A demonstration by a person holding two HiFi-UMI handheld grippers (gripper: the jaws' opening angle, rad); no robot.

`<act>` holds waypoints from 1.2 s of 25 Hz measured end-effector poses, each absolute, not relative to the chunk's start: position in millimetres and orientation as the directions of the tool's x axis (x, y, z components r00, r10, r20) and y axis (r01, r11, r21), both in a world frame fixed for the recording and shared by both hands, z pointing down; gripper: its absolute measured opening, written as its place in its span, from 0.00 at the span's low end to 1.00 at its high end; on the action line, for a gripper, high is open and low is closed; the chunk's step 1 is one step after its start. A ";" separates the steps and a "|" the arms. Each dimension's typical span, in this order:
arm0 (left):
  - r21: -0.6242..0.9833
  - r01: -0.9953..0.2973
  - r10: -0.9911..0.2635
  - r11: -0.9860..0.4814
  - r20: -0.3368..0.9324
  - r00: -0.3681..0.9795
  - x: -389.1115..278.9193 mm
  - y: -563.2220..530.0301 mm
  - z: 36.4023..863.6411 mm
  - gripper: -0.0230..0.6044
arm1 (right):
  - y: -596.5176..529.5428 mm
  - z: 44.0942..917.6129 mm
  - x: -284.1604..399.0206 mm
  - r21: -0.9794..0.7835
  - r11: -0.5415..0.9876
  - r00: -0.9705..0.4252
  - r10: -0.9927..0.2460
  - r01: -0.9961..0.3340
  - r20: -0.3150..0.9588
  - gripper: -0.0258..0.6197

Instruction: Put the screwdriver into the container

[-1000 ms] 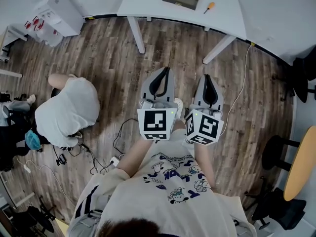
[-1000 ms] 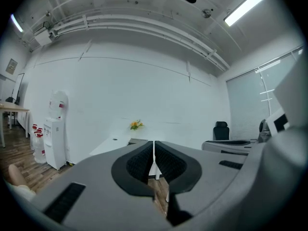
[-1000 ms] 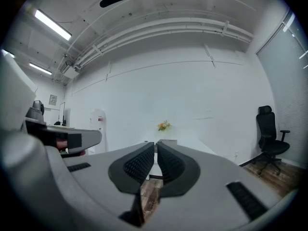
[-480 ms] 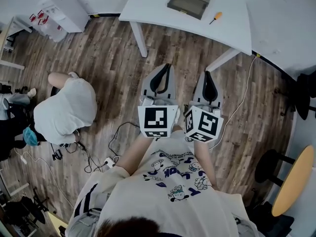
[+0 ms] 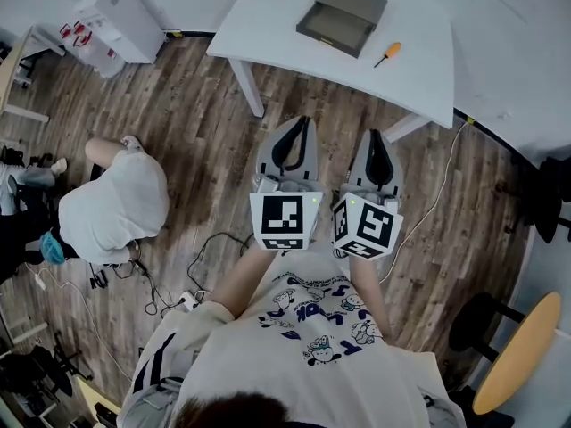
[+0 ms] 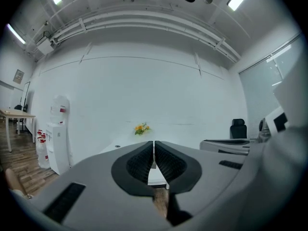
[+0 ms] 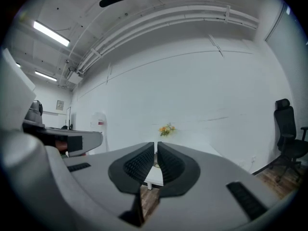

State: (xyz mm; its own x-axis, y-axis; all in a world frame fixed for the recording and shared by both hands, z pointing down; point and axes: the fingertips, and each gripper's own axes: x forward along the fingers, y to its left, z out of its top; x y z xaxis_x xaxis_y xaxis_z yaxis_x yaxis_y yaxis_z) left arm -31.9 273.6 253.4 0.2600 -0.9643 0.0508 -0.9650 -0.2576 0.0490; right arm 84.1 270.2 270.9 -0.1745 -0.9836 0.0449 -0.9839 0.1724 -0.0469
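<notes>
In the head view a white table (image 5: 268,20) stands ahead, across a stretch of wooden floor. On it rest a grey open container (image 5: 343,18) and, just to its right, a screwdriver (image 5: 387,54) with an orange handle. My left gripper (image 5: 301,123) and right gripper (image 5: 374,135) are held side by side at waist height, level and pointing at the table, well short of it. In the left gripper view the left gripper (image 6: 154,146) has its jaws together with nothing between them. The right gripper (image 7: 156,147) in its own view is likewise shut and empty.
A person in a white shirt (image 5: 111,208) crouches on the floor at the left, beside cables (image 5: 192,266). A water dispenser (image 5: 120,12) stands at the back left. A black stool (image 5: 473,324), a yellow round table (image 5: 517,355) and an office chair (image 5: 546,194) are at the right.
Both grippers have moved forward together toward the table, which now shows lower and nearer in the head view. Their jaws have stayed shut.
</notes>
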 end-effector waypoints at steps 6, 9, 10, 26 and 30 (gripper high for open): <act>0.045 -0.968 -0.966 -0.248 0.059 0.250 -9.3 245.0 258.9 0.07 | 238.7 273.3 103.7 -0.048 0.190 -0.192 -0.980 -0.981 0.044 0.10; 0.046 -0.968 -0.967 -0.245 0.066 0.248 -2.4 234.0 262.3 0.07 | 227.8 276.1 111.1 -0.056 0.188 -0.191 -0.980 -0.981 0.047 0.10; 0.048 -0.968 -0.966 -0.246 0.066 0.249 0.4 230.4 262.6 0.07 | 224.2 277.4 114.0 -0.057 0.187 -0.190 -0.981 -0.981 0.051 0.10; 0.047 -0.964 -0.960 -0.263 0.088 0.266 18.1 178.1 269.7 0.07 | 175.1 289.4 135.1 -0.077 0.153 -0.159 -0.984 -0.985 0.082 0.10; 0.050 -0.960 -0.957 -0.274 0.085 0.277 19.4 162.2 270.0 0.07 | 159.4 291.6 136.5 -0.084 0.140 -0.147 -0.985 -0.987 0.088 0.10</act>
State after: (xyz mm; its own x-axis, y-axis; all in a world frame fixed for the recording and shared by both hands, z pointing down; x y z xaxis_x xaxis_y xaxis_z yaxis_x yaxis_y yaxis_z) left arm 19.4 162.2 270.0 0.2774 -0.9570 0.0852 -0.9604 -0.2740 0.0498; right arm 136.5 159.4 291.6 -0.1474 -0.9852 0.0880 -0.9865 0.1401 -0.0843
